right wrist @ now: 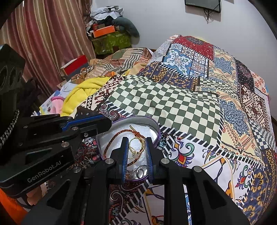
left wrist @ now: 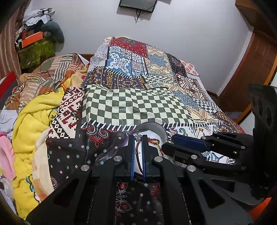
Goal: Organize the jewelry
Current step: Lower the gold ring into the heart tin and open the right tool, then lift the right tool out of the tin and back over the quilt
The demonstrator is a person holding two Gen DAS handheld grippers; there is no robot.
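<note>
We see the jewelry gathered in a small oval tin (right wrist: pixel 155 128) with a purple rim and a white padded lining, resting on the patchwork bedspread (right wrist: pixel 199 107) near the bed's near edge. Inside it lie a braided red-brown cord bracelet (right wrist: pixel 114 140), a gold ring (right wrist: pixel 136 143) with a pale stone, and a silver ring (right wrist: pixel 141 170) against the tin's near wall.

Our right gripper (right wrist: pixel 136 152) hangs over the tin with the gold ring between its fingers (right wrist: pixel 125 150); the gap is narrow, but we cannot tell whether the pads touch the ring.

Our left gripper (left wrist: pixel 138 145) reaches over the tin's left rim (left wrist: pixel 152 125), its blue-padded fingers (left wrist: pixel 132 152) nearly together, with a small silver charm (left wrist: pixel 138 137) at their tips and the cord bracelet (left wrist: pixel 153 140) running between them; whether they pinch anything we cannot tell.

Along the bed's left edge lie a yellow blanket (left wrist: pixel 29 121) and a striped cloth (left wrist: pixel 52 72). A dark screen (left wrist: pixel 137 5) hangs on the white wall beyond the bed's far edge.
</note>
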